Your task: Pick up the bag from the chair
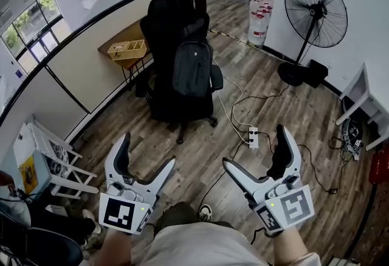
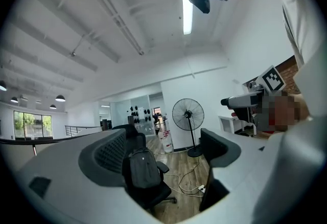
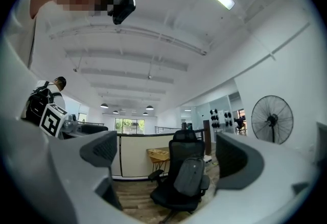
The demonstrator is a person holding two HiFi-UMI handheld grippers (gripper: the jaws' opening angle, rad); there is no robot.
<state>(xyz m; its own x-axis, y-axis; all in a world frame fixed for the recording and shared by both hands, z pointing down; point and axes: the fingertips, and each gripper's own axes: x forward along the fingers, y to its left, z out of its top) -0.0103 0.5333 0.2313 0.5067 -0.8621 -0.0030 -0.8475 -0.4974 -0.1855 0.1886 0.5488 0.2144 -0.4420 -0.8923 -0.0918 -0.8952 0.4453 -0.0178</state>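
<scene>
A dark grey backpack [image 1: 191, 67] leans upright against the back of a black office chair [image 1: 164, 22] across the wooden floor. It also shows on the chair seat between the jaws in the left gripper view, backpack [image 2: 143, 169], and in the right gripper view, backpack [image 3: 190, 176]. My left gripper [image 1: 146, 150] is held low at the bottom left, open and empty. At the bottom right my right gripper [image 1: 254, 148] is also open with nothing in it. Both are well short of the chair.
A white power strip [image 1: 253, 137] with trailing cables lies on the floor between me and the chair. A standing fan [image 1: 315, 13] is at the right wall, water jugs [image 1: 259, 19] behind it. A wooden desk [image 1: 124, 46] stands left of the chair, a white rack [image 1: 55, 161] at the left.
</scene>
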